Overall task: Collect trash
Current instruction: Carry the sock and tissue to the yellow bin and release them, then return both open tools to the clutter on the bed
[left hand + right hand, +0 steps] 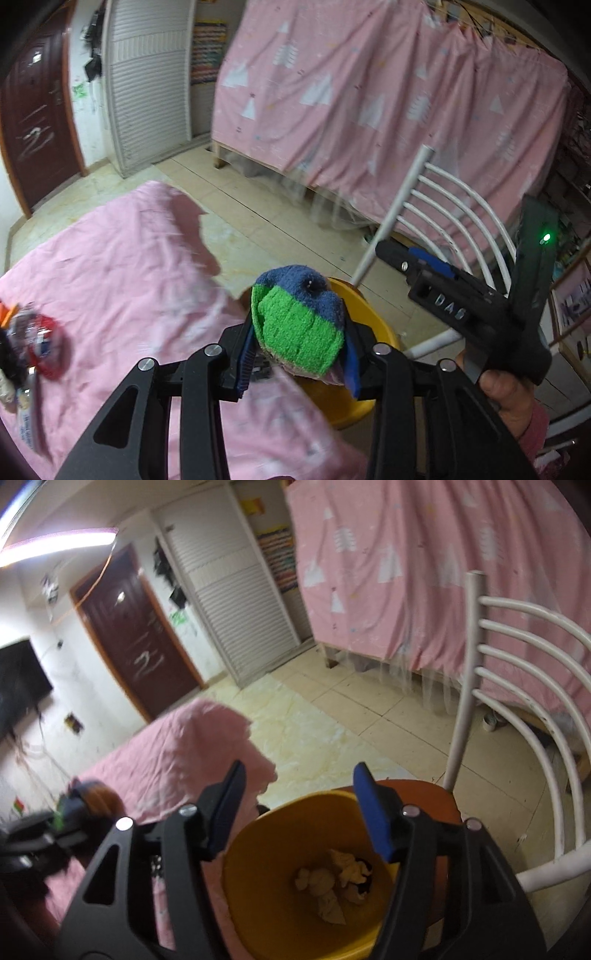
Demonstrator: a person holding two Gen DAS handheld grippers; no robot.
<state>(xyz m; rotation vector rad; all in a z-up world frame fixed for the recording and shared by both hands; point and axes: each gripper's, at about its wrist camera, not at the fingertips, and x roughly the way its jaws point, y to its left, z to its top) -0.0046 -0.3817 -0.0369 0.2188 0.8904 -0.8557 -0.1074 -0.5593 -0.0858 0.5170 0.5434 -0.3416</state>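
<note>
Left claw (299,354) grips a green-and-blue fuzzy wad (299,325), right at the near rim of the yellow bin (373,321); drop point lies just ahead. Right claw (299,808) is open, empty, directly above bin (258,849). Crumpled paper (332,882) already inside.

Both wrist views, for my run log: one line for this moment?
left gripper: holds sock | right gripper: open above yellow bin | bin: crumpled paper
</note>
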